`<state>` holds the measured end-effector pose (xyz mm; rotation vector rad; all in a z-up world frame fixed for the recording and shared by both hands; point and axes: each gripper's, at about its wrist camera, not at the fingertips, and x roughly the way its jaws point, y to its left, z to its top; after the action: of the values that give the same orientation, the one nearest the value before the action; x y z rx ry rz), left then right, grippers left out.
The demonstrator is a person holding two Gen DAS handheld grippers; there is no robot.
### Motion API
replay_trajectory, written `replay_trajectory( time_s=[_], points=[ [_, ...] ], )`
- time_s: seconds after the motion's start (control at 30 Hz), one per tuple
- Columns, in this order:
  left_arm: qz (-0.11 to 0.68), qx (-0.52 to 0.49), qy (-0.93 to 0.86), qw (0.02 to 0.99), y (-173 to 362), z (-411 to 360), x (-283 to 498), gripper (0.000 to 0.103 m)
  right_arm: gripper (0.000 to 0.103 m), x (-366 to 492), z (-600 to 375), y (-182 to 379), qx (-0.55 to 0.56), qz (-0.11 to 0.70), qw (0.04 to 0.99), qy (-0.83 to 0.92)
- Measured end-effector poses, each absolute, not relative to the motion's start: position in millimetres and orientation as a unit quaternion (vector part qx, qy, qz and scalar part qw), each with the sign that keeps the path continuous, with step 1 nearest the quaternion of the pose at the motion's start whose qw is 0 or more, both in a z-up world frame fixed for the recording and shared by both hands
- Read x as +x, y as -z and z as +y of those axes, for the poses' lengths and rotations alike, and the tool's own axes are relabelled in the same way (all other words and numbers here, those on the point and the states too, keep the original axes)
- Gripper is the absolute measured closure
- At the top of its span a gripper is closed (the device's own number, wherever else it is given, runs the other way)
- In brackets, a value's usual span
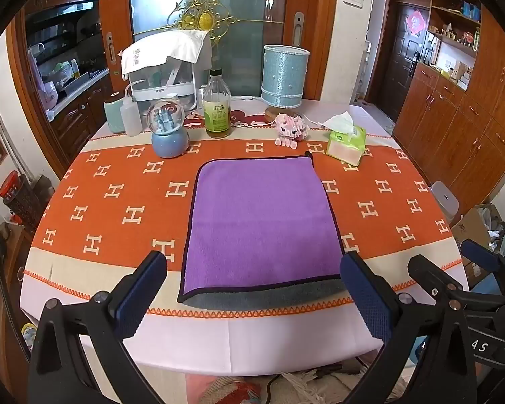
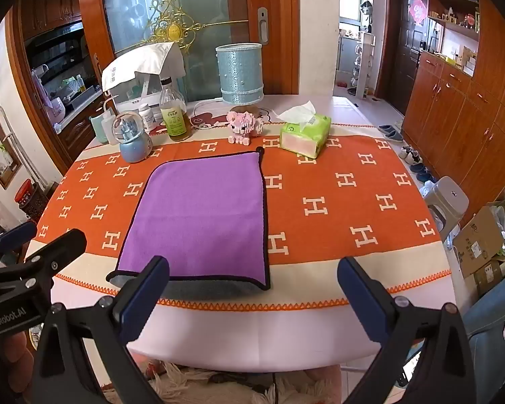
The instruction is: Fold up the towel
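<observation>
A purple towel (image 1: 262, 222) with a dark border lies flat on the orange patterned tablecloth (image 1: 118, 208), folded once, with a grey strip of its underside showing along the near edge. It also shows in the right wrist view (image 2: 202, 215). My left gripper (image 1: 254, 289) is open and empty, held above the table's near edge just in front of the towel. My right gripper (image 2: 252, 293) is open and empty, in front of the towel's near right corner. The right gripper also shows at the right of the left wrist view (image 1: 454, 269), and the left gripper at the left of the right wrist view (image 2: 43, 239).
Along the table's far side stand a snow globe (image 1: 169, 131), a glass bottle (image 1: 216, 104), a blue lamp (image 1: 284, 77), a pink toy pig (image 1: 291, 129), a tissue pack (image 1: 346, 141) and a covered appliance (image 1: 166, 67). A stool (image 2: 449, 202) and cardboard boxes (image 2: 481, 239) stand right of the table.
</observation>
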<state>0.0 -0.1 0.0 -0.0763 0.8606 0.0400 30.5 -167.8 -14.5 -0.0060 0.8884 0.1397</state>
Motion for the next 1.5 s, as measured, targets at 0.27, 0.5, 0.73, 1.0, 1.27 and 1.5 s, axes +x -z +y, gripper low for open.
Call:
replay_trajectory(
  time_s=[0.27,0.5,0.73,1.0,1.27,1.5],
  points=[
    [0.418,-0.037,-0.019,0.907,0,0,0,0.001,0.003,30,-167,15,-0.003,0.431,0.900,-0.068],
    [0.419,-0.038,-0.019,0.907,0,0,-1,0.001,0.003,32,-168,17,-0.002,0.432,0.899,-0.068],
    [0.422,-0.037,-0.014,0.906,7,-2,-4,0.001,0.003,33,-167,21,-0.001,0.428,0.901,-0.067],
    [0.425,-0.039,-0.011,0.904,6,0,0,0.001,0.003,32,-167,18,0.001,0.429,0.901,-0.068],
    [0.428,-0.038,-0.007,0.903,6,-1,0,0.001,0.003,31,-168,21,0.003,0.427,0.901,-0.071],
    [0.440,-0.045,0.007,0.897,8,1,7,0.001,0.003,31,-167,19,0.004,0.426,0.902,-0.073]
  ],
)
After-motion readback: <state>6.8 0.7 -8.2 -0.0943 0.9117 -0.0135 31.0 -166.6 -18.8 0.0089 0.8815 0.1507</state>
